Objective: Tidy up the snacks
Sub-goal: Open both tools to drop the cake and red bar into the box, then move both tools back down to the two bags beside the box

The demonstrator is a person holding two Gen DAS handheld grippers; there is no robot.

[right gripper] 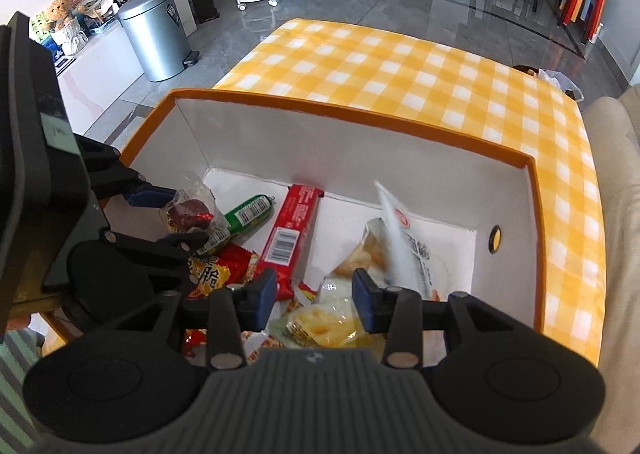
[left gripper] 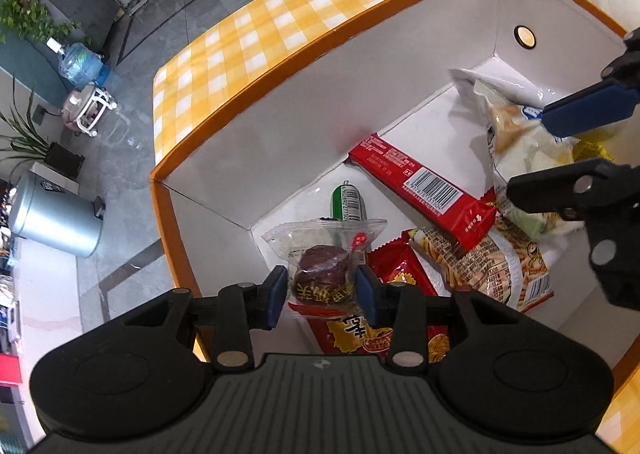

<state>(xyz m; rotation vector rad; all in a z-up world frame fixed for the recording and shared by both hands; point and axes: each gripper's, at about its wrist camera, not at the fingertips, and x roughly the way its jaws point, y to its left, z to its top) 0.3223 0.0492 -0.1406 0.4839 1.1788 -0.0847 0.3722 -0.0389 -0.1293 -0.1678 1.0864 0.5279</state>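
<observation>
Two hand-held grippers work over an orange-rimmed box (left gripper: 328, 38) with white inner walls, set on a bench under a yellow checked cloth (right gripper: 400, 70); the box fills the centre of both views and already holds most of the snacks. On its floor lie a long red bar (left gripper: 416, 178) at centre, a pale crisp bag (left gripper: 516, 142) at right, a bag of stick snacks (left gripper: 492, 266) at lower right, and a green tube (left gripper: 347, 202) by the left corner. The step in hand looks like dropping the last packets in; done well, each gripper would let go low over a bare patch of floor, then lift straight up so the pads do not drag the film back out. The left gripper (left gripper: 322, 286), at lower centre of its own view, has its jaws partly parted either side of a clear packet of dark red candy (left gripper: 320, 266); the pads stand beside the wrapper with a gap showing, so the packet seems released and resting on the red bags beneath. The right gripper (right gripper: 314, 298) hangs with jaws likewise apart, gripping nothing, above a yellow wrapped snack (right gripper: 316, 328) at lower centre.
</observation>
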